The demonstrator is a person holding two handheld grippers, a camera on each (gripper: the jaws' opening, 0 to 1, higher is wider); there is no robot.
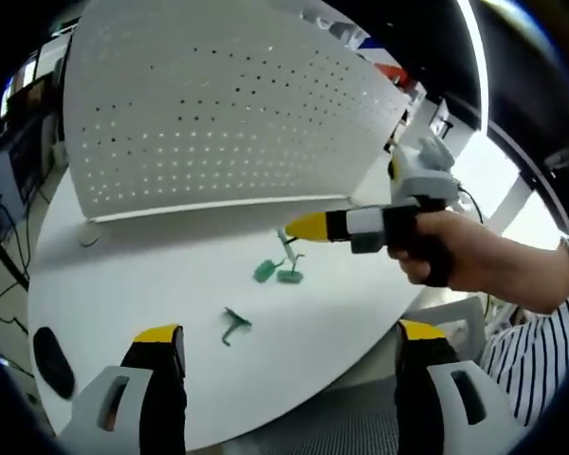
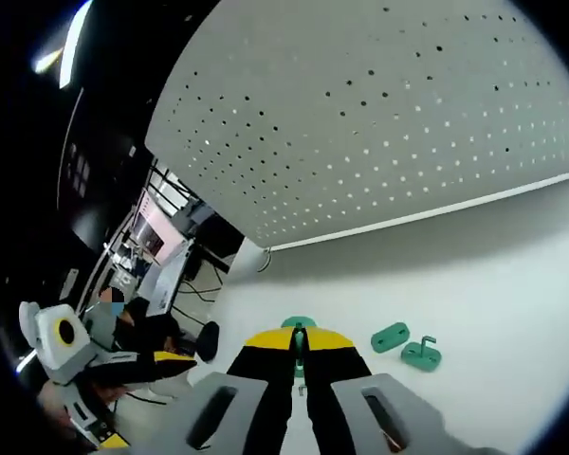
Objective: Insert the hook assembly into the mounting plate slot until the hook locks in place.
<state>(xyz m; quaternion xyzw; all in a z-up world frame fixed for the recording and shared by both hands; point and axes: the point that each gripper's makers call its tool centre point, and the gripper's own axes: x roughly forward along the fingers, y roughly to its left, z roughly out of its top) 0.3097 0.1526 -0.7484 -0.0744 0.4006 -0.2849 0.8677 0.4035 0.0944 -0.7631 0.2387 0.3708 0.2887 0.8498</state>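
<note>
One pegboard (image 1: 218, 104), four green hook parts (image 1: 235, 325).

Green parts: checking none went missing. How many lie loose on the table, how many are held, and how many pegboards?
Green parts loose on the table: 3
Green part in the right gripper: 1
White pegboard: 1
Total: 5

White round table (image 1: 171, 284) carries a white perforated panel (image 1: 218, 104) standing upright along its far side, lower edge resting on the tabletop. Three green hook parts lie on the bare surface in front of the panel: two close together near the middle, a flat plate piece (image 1: 266, 272) and a hooked base (image 1: 290, 276) just beside it, and a third small hook (image 1: 234, 325) lying apart, nearer the table edge. A small pale object (image 1: 89, 237) sits by the panel's left corner; a dark oval patch (image 1: 52, 360) shows at the near left rim, nature unclear.
</note>
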